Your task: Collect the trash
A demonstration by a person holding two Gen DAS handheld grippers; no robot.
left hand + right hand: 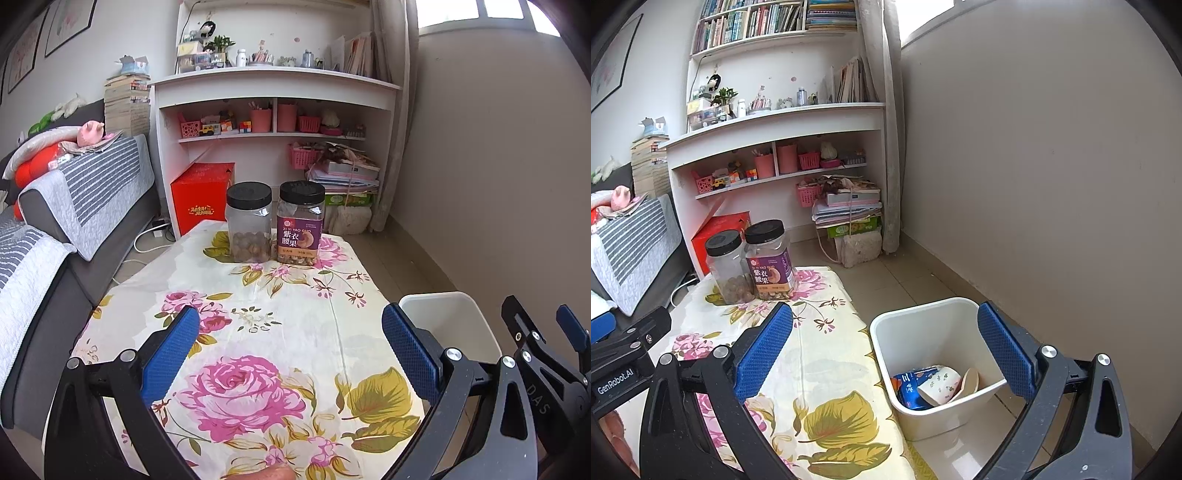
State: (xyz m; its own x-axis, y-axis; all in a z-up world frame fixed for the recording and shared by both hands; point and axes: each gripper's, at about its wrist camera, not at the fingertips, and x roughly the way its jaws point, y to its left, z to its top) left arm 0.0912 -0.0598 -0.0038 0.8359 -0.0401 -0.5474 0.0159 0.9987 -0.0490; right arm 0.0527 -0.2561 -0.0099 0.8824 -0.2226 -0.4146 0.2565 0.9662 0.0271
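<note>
Left gripper (291, 345): jaws spread wide, blue pads well apart, nothing between them; it hung above the near part of the counter without touching the cloth.
Right gripper (884, 343): jaws also spread wide and empty; its left pad lay over the counter's right edge, its right pad over the far right rim of the bin.
Counter (258, 295): covered by a cream cloth printed with pink roses and olive leaves; no loose trash showed on it.
Bin (934, 417): white, open-topped, standing on the tiled floor just beside the counter's right edge, near the wall.
Trash in bin: a crumpled blue wrapper (905, 387), a patterned paper cup (938, 384) lying on its side, and a pale curved piece beside the cup, all at the bottom.
Clear jar (249, 225): black lid, brown nuts filling the lower part, upright at the far end of the counter.
Purple-labelled jar (301, 225): black lid, upright just to the right of the clear jar, the two close together; whether they touched could not be told.
</note>
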